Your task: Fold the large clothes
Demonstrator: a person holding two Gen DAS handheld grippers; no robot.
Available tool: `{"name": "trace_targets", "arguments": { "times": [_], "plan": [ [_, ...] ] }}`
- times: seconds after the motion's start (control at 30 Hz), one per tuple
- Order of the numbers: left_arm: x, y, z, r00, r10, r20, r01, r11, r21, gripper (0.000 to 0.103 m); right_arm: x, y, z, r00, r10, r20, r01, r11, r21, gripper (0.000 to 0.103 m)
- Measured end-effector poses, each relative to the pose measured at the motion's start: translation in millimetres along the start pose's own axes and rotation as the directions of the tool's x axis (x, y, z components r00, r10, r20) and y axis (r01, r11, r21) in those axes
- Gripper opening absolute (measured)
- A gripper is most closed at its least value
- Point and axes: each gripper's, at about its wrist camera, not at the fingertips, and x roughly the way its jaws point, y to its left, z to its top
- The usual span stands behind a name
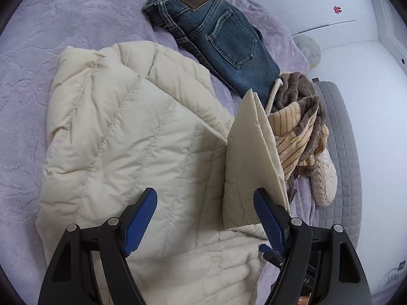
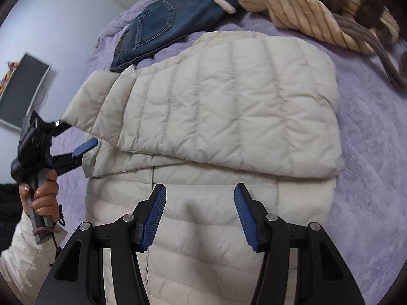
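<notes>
The cream puffer jacket (image 2: 211, 117) lies on a bed with a lilac bedspread (image 2: 368, 152), its upper part folded down over the lower so the fold's free edge runs across the middle of the right wrist view. The right claw (image 2: 199, 216) hovers over the lower panel, its 2 blue pads (image 2: 155, 216) spread apart with nothing between them. The left claw (image 1: 206, 218) is also spread wide; in its own view a raised flap of the jacket (image 1: 251, 157) stands against the inner face of 1 pad, unclamped. In the right view that claw (image 2: 76, 137) sits at the jacket's left edge, by the sleeve end. Folded jeans (image 1: 213, 33) lie beyond the jacket's far edge, and a striped brown-and-tan garment (image 1: 297, 127) is heaped just beside its corner. Bare bedspread stretches right of the jacket.
</notes>
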Motion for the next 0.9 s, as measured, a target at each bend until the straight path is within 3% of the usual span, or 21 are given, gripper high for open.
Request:
{"name": "trace_targets", "arguments": {
  "times": [0.13, 0.27, 0.47, 0.6, 0.7, 0.77, 0.9],
  "plan": [
    [13, 1, 2, 0.999, -0.041, -0.034, 0.041, 0.999, -0.009, 0.079, -2, -30, 1, 0.998, 0.062, 0.023, -0.065, 0.989, 0.134, 0.06],
    [0, 17, 1, 0.991, -0.135, 0.022, 0.136, 0.985, -0.106, 0.079, 1, -40, 0, 0.996, 0.086, 0.031, -0.09, 0.978, 0.186, 0.06],
    [3, 22, 3, 0.997, -0.081, 0.004, 0.081, 0.991, -0.111, 0.079, 2, -48, -4, 0.993, 0.109, 0.037, -0.114, 0.973, 0.2, 0.06],
    [3, 21, 4, 0.984, -0.178, 0.008, 0.177, 0.975, -0.135, 0.079, 3, -52, -5, 0.992, 0.12, 0.043, -0.126, 0.967, 0.22, 0.06],
    [-15, 34, 7, 0.969, -0.23, 0.085, 0.243, 0.95, -0.196, 0.079, 1, -53, -6, 0.992, 0.118, 0.041, -0.125, 0.969, 0.214, 0.06],
    [-20, 39, 9, 0.976, -0.193, 0.102, 0.211, 0.956, -0.204, 0.079, 0, -54, -7, 0.992, 0.121, 0.045, -0.128, 0.969, 0.213, 0.06],
    [-4, 27, 12, 0.996, -0.08, 0.023, 0.083, 0.989, -0.123, 0.079, 2, -60, -10, 0.989, 0.137, 0.052, -0.146, 0.962, 0.23, 0.06]
  ]
}}
